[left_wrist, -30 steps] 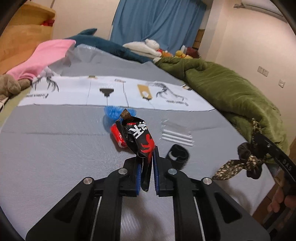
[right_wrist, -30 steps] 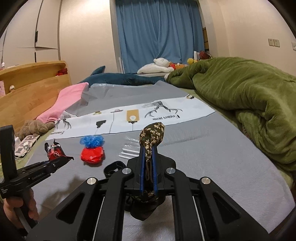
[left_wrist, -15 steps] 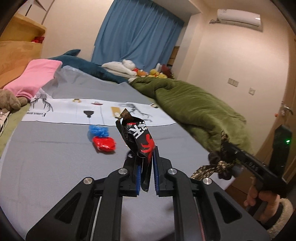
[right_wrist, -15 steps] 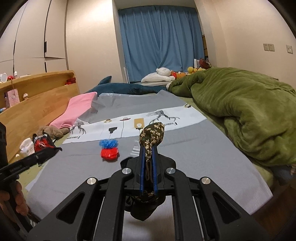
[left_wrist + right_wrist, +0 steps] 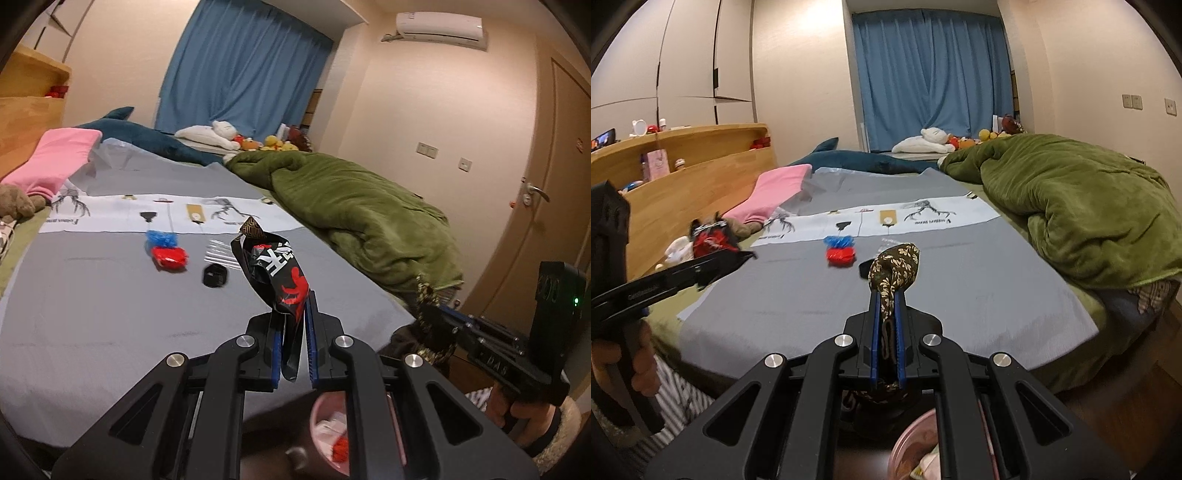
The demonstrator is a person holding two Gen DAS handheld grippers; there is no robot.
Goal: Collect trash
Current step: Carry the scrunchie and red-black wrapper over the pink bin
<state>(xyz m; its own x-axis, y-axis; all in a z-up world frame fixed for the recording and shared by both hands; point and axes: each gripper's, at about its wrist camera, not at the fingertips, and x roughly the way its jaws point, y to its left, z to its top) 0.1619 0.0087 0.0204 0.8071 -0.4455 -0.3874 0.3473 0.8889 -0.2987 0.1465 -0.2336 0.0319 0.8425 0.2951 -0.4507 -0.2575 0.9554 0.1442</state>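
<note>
My left gripper [image 5: 293, 310] is shut on a crumpled black and red snack wrapper [image 5: 275, 271] that sticks up from its jaws. My right gripper [image 5: 886, 299] is shut on a brown, gold-patterned cloth tie [image 5: 895, 267]. Both are held back from the foot of the bed, over a pink bin [image 5: 321, 424] whose rim shows at the bottom of each view. On the grey bed sheet [image 5: 960, 295] lie a red piece [image 5: 841, 255], a blue piece [image 5: 838, 242], a clear plastic wrapper [image 5: 219, 251] and a black ring [image 5: 215, 276]. The right gripper [image 5: 430, 314] also shows low on the right in the left wrist view.
A green duvet [image 5: 1089, 214] is heaped along the bed's right side. A pink cloth [image 5: 775, 188], a blue shark plush [image 5: 147, 136] and a wooden headboard shelf [image 5: 683, 177] are to the left. A door [image 5: 546, 206] stands at the right. A hand [image 5: 635, 358] holds the left gripper's handle.
Both grippers have drawn back from the bed and risen a little, each still holding its item. The bed's foot edge and the pink bin have come into view.
</note>
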